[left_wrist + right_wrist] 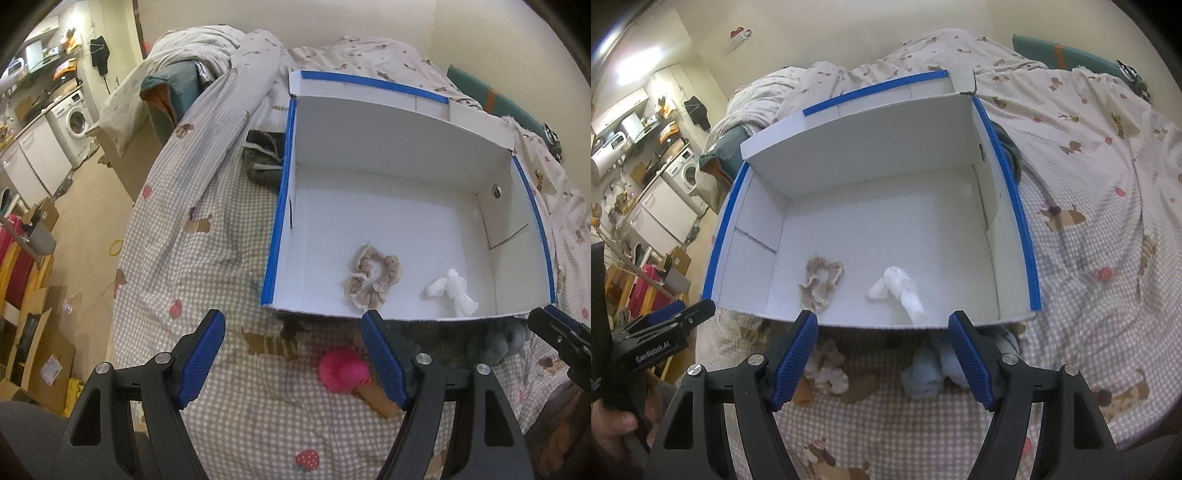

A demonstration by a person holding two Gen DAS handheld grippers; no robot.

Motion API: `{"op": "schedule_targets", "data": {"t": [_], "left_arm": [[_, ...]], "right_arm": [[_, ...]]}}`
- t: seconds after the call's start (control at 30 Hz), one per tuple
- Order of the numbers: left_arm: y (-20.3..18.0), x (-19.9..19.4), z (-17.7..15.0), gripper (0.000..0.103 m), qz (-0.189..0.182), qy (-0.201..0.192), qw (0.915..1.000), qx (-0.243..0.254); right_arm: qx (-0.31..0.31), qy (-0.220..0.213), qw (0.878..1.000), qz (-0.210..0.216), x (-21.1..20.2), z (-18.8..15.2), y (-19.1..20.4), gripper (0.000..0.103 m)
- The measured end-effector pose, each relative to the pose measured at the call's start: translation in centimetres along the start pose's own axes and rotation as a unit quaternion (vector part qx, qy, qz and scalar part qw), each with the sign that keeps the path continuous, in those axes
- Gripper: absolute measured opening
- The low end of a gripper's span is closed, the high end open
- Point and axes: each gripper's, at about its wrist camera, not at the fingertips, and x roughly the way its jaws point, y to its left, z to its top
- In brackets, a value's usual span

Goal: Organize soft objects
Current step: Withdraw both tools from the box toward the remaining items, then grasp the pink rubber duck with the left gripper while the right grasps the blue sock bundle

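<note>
A white cardboard box with blue-taped rims (369, 147) (871, 144) stands open on the bed. Inside lie a beige scrunchie (371, 275) (820, 281) and a white soft toy (452, 288) (899, 290). In front of the box on the checked sheet lie a pink plush with a tan cone (347, 371), a blue-grey plush (496, 341) (932, 371) and a cream fluffy scrunchie (827, 365). My left gripper (293, 354) is open and empty above the sheet, left of the pink plush. My right gripper (882, 354) is open and empty, above the blue-grey plush.
A dark green fleece item (264, 158) lies left of the box. A rumpled duvet (236, 92) covers the bed's far side. The bed's left edge drops to a floor with cardboard boxes (44, 332). The left gripper shows in the right wrist view (665, 325).
</note>
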Motion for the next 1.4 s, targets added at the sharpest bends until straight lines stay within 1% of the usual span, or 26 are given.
{"op": "schedule_targets", "data": {"t": [0.13, 0.27, 0.43, 0.6, 0.7, 0.73, 0.77, 0.8, 0.87, 0.93, 1.03, 1.13, 1.17, 1.2, 1.23, 1.27, 1.33, 1.4], "left_arm": [[0.3, 0.4, -0.6, 0.074, 0.002, 0.012, 0.9999, -0.007], [0.5, 1.1, -1.0, 0.074, 0.014, 0.030, 0.9993, -0.014], [0.5, 1.7, -0.9, 0.074, 0.032, 0.032, 0.9989, -0.012], [2.1, 2.6, -0.9, 0.074, 0.034, 0.049, 0.9972, -0.045], [2.6, 3.7, -0.9, 0.074, 0.028, 0.074, 0.9953, -0.057], [2.6, 4.1, -1.0, 0.074, 0.024, 0.082, 0.9947, -0.057], [2.5, 4.5, -1.1, 0.074, 0.012, 0.093, 0.9940, -0.057], [2.3, 4.9, -1.3, 0.074, -0.003, 0.102, 0.9931, -0.058], [1.7, 5.9, -1.7, 0.074, -0.043, 0.131, 0.9887, -0.058], [0.6, 6.7, -2.1, 0.074, -0.067, 0.147, 0.9858, -0.048], [-1.1, 7.6, -2.2, 0.074, -0.073, 0.154, 0.9851, -0.021], [-2.6, 9.1, -2.5, 0.074, -0.084, 0.178, 0.9805, -0.003], [-2.9, 9.7, -2.6, 0.073, -0.080, 0.183, 0.9798, 0.002], [-3.0, 10.3, -2.7, 0.068, -0.073, 0.188, 0.9795, 0.003], [-3.0, 10.7, -2.7, 0.052, -0.068, 0.191, 0.9792, 0.001], [-2.8, 11.2, -2.7, 0.042, -0.069, 0.198, 0.9778, -0.004], [-2.3, 11.4, -2.7, 0.042, -0.079, 0.201, 0.9761, -0.023], [-2.1, 10.8, -2.3, 0.042, -0.071, 0.184, 0.9801, -0.021]], "right_arm": [[-0.006, 0.005, 1.000, -0.008, -0.3, -0.6, -0.5, 0.077], [0.009, 0.013, 1.000, -0.016, -0.4, -0.8, -1.6, 0.077], [0.027, 0.013, 0.999, -0.019, -0.5, -0.5, -2.0, 0.077], [0.030, 0.025, 0.999, -0.026, 0.7, -0.4, -2.1, 0.077], [0.037, 0.042, 0.998, -0.030, 1.8, -0.4, -2.2, 0.077], [0.040, 0.046, 0.998, -0.030, 2.1, -0.3, -2.3, 0.077], [0.042, 0.049, 0.997, -0.031, 2.3, -0.3, -2.3, 0.077], [0.045, 0.052, 0.997, -0.031, 2.6, -0.2, -2.3, 0.077], [0.049, 0.057, 0.997, -0.030, 2.9, -0.2, -2.3, 0.077], [0.050, 0.061, 0.996, -0.029, 3.2, -0.2, -2.3, 0.077], [0.049, 0.065, 0.996, -0.031, 3.5, -0.2, -2.2, 0.077], [0.054, 0.068, 0.996, -0.035, 3.7, -0.2, -2.6, 0.077], [0.058, 0.068, 0.995, -0.038, 3.7, -0.2, -2.8, 0.077], [0.064, 0.069, 0.995, -0.039, 3.6, -0.2, -3.2, 0.077], [0.072, 0.070, 0.994, -0.037, 3.6, -0.2, -3.6, 0.077], [0.083, 0.072, 0.993, -0.034, 3.6, -0.2, -4.1, 0.077], [0.103, 0.080, 0.991, -0.028, 3.8, -0.4, -5.0, 0.077], [0.122, 0.094, 0.988, -0.021, 4.2, -0.6, -5.7, 0.077]]}}
